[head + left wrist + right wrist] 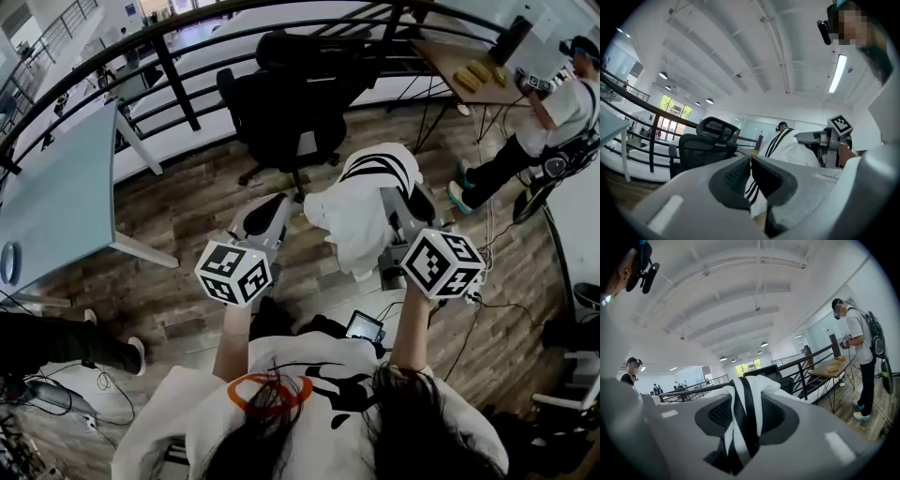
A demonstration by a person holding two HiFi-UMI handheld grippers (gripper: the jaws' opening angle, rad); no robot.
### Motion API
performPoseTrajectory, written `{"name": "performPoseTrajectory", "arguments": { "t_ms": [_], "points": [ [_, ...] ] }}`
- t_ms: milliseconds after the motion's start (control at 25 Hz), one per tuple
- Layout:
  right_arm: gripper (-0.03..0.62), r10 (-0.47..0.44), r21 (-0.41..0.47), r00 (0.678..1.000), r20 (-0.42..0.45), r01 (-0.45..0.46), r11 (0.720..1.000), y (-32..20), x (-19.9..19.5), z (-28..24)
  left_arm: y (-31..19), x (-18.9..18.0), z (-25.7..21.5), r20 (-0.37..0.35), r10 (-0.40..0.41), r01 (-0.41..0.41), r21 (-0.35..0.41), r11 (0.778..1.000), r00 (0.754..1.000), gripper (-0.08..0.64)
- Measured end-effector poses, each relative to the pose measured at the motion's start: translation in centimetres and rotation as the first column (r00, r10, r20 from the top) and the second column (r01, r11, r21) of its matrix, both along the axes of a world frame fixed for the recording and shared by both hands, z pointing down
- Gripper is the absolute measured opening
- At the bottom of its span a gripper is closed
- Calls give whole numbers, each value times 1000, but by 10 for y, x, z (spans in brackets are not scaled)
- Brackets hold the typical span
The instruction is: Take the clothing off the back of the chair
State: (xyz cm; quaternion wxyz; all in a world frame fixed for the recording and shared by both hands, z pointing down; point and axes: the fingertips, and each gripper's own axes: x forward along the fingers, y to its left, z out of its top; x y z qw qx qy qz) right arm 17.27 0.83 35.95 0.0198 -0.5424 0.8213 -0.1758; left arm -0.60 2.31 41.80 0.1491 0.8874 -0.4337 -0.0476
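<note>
A white garment with black stripes (361,216) hangs free in the air, away from the black office chair (286,103) that stands behind it by the railing. My right gripper (398,199) is shut on the garment; in the right gripper view a striped fold (745,399) is pinched between the pads of that gripper (745,414). My left gripper (272,208) is just left of the cloth. Its jaws (750,161) stand together with nothing seen between them. Beyond them are the garment (792,145), the chair (705,143) and the right gripper (825,140).
A curved black railing (187,84) runs behind the chair. A pale blue table (56,197) stands at the left. At the right are a wooden table (473,66) and a standing person (553,112). Someone's legs (56,342) and cables lie on the floor at lower left.
</note>
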Motion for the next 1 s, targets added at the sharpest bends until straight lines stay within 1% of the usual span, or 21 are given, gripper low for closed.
{"name": "performPoseTrajectory", "arguments": {
  "t_ms": [240,400,560,800,1000],
  "points": [
    [164,-64,-8,998,-26,64,998,23,18,11,27,36,-5,17,-14,14,4,1000,1000,0],
    [163,-99,-22,995,-10,99,995,39,26,22,43,55,-6,31,-17,16,10,1000,999,0],
    [164,-153,-23,988,1,153,988,58,30,35,59,69,-5,49,-27,27,14,1000,998,0],
    [164,-225,-31,974,-23,224,974,86,24,57,85,78,-2,82,-40,39,17,999,996,0],
    [164,-266,-39,963,-44,264,964,97,16,81,94,80,1,87,-45,43,20,999,995,0]
  ]
}}
